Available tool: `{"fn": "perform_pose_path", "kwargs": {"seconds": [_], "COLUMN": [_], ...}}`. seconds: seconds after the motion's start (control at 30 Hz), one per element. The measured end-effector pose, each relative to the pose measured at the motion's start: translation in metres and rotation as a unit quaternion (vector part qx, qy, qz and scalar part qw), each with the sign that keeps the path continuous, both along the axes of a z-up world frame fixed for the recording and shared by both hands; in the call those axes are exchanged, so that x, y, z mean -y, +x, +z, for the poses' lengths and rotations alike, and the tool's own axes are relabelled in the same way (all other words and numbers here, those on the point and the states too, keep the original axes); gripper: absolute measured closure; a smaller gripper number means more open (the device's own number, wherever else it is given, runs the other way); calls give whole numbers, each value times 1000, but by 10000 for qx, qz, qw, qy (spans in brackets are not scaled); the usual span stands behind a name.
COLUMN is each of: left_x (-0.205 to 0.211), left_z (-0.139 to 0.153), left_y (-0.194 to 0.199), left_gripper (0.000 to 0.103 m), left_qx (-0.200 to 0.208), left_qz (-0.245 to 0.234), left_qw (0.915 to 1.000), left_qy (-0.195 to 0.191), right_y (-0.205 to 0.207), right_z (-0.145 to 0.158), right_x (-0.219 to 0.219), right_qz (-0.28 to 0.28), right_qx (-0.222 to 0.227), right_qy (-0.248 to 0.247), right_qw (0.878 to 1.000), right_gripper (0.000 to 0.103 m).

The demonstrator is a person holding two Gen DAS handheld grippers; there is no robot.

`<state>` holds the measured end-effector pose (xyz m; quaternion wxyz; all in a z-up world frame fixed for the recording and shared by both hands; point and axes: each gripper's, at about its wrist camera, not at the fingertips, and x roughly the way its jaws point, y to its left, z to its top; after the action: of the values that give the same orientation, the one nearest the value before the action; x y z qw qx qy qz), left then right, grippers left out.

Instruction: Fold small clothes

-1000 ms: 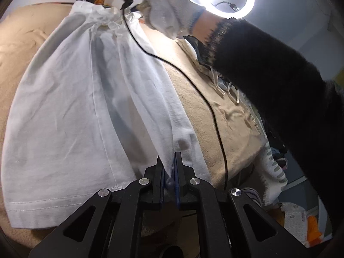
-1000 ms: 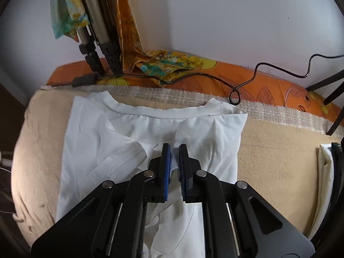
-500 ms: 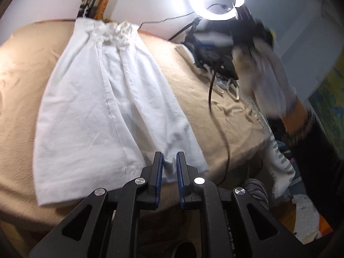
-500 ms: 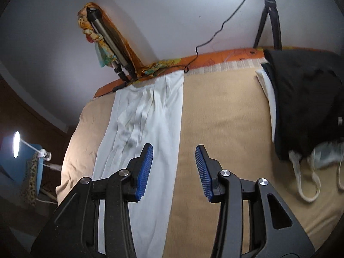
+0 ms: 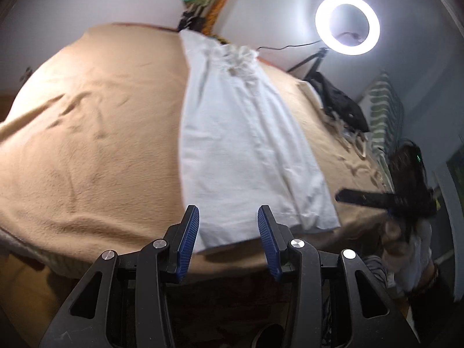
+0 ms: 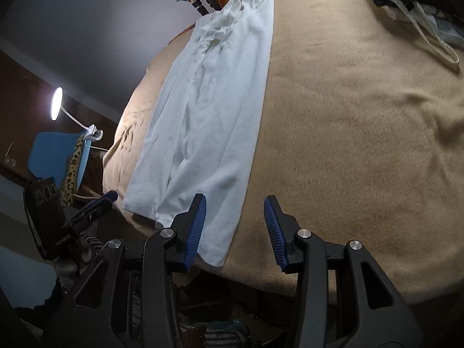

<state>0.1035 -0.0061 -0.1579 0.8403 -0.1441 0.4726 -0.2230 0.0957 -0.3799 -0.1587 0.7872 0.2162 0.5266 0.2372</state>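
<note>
A white garment [image 5: 246,145], folded lengthwise into a long narrow strip, lies flat on the tan blanket [image 5: 95,145], collar end far and hem near. My left gripper [image 5: 229,232] hovers just short of the hem at the bed's near edge. Its jaws are opening, with nothing between them. In the right wrist view the same garment [image 6: 214,101] runs away from my right gripper [image 6: 235,229], which stands open over the hem's right corner and holds nothing. The left gripper [image 6: 105,200] shows at the left there. The right gripper [image 5: 377,200] shows blurred at the right of the left wrist view.
A lit ring light [image 5: 347,24] stands behind the bed. A black bag with white tote straps [image 6: 420,5] lies at the far right. A desk lamp [image 6: 56,103] and a blue chair [image 6: 49,150] stand left of the bed. The blanket's edge [image 6: 319,287] drops off just below the grippers.
Both grippers have let go of the garment and opened. The right one swung from the collar end back to the near hem. The left one backed off the hem and shifted sideways.
</note>
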Motion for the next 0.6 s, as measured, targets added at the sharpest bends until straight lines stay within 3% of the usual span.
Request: {"fn": "perform_pose_path", "kwargs": {"seconds": [0.13, 0.3, 0.33, 0.4, 0.43, 0.47, 0.6], "left_x": [-7, -8, -8, -6, -7, -7, -12], "left_z": [-21, -25, -27, -29, -29, -28, -11], "left_y": [13, 14, 15, 17, 17, 16, 9], "left_gripper": [63, 67, 71, 99, 99, 99, 100], "left_qx": [-459, -471, -471, -545, -536, -488, -259], "left_qz": [42, -43, -41, -76, -69, -76, -70], "left_qw": [9988, 9979, 9977, 9971, 9969, 9971, 9971], "left_qy": [-147, -441, -476, -535, -565, -571, -710], "right_y": [-15, -19, -20, -20, -19, -17, -16], "right_z": [-10, -16, -15, -13, -12, -13, -5], "right_x": [-10, -21, -24, -28, -28, -29, -21], "right_qz": [55, 282, 315, 368, 365, 364, 314], "right_qx": [-17, -51, 30, 116, 110, 62, 66], "right_qy": [193, 496, 441, 325, 300, 316, 566], "right_qw": [9998, 9984, 9985, 9987, 9988, 9988, 9979], "right_gripper": [59, 59, 59, 61, 72, 95, 96]}}
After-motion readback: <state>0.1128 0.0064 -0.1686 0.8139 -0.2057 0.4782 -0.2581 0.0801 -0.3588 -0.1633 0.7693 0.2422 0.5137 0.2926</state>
